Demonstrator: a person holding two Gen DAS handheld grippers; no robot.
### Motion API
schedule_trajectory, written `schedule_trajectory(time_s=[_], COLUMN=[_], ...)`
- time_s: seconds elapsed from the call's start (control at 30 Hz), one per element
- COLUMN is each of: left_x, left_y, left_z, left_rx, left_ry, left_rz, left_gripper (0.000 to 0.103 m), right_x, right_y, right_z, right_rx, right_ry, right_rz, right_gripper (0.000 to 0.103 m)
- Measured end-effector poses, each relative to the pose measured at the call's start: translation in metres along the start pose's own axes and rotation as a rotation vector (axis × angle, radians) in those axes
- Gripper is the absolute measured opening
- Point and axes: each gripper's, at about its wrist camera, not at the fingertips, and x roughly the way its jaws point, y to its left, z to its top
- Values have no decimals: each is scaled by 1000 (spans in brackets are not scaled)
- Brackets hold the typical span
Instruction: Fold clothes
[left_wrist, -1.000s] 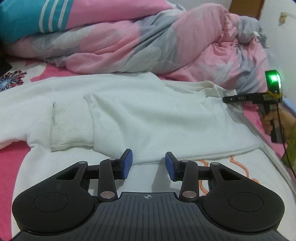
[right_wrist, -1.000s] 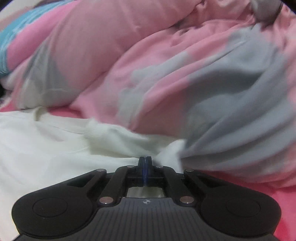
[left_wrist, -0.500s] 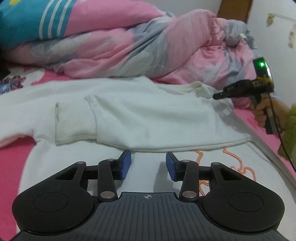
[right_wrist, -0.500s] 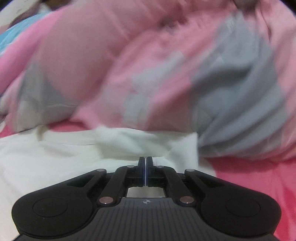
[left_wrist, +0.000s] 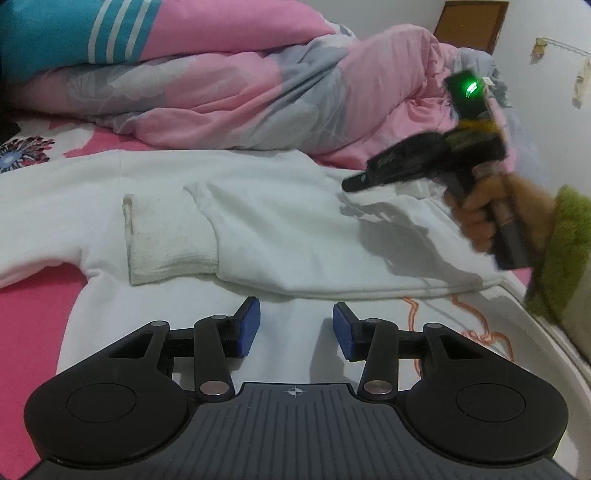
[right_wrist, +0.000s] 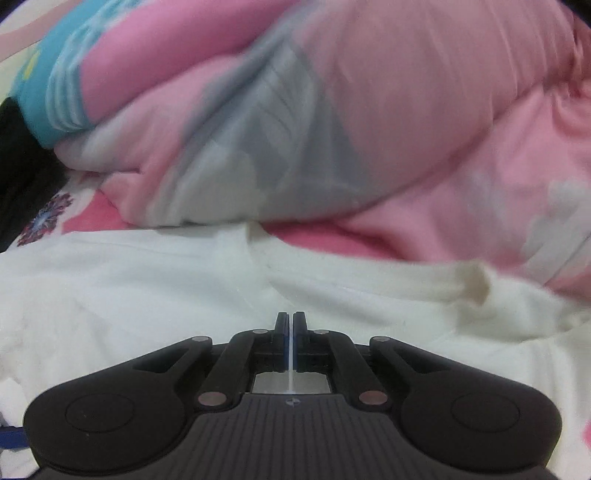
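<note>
A white sweatshirt (left_wrist: 280, 221) lies spread on the bed, one sleeve folded across the body with its ribbed cuff (left_wrist: 166, 243) pointing left. My left gripper (left_wrist: 295, 325) is open and empty, low over the near part of the sweatshirt. My right gripper (left_wrist: 351, 182) shows in the left wrist view, held in a hand above the garment's right side, not touching it. In the right wrist view the right gripper (right_wrist: 290, 321) is shut with nothing between its pads, above the white sweatshirt (right_wrist: 184, 295).
A crumpled pink and grey quilt (left_wrist: 258, 92) lies along the far side of the bed. A teal and pink striped pillow (left_wrist: 74, 33) sits at the far left. The pink bedsheet (left_wrist: 29, 325) shows at the left. A white wall (left_wrist: 546, 92) is at the right.
The right gripper has lifted off the garment's right edge and moved left and nearer, over the sweatshirt. It stays shut. The left gripper has barely moved.
</note>
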Motion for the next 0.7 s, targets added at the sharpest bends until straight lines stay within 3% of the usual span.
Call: schedule_trajectory(time_s=[0.07, 0.2, 0.37, 0.5, 0.6, 0.7], left_x=[-2, -4, -6, -7, -10, -13], left_y=[0, -3, 0, 2, 0, -1], left_z=[-2, -3, -3, -3, -4, -5], left_rx=[-1, 14, 4, -7, 0, 9], left_ry=[-1, -14, -22, -24, -36, -53], left_rz=[-1, 1, -14, -21, -22, -26], left_gripper=[43, 43, 44, 44, 47, 50], right_x=[-7, 24, 41, 14, 40, 66], right_y=[12, 45, 45, 58, 77, 81], right_z=[-1, -12, 11, 12, 6, 16], right_rx=[-20, -90, 14, -2, -42, 8], right_ry=[14, 121, 39, 83, 178, 118], right_rz=[35, 69, 31, 132, 151, 125], right_gripper=[0, 0, 0, 0, 1, 0])
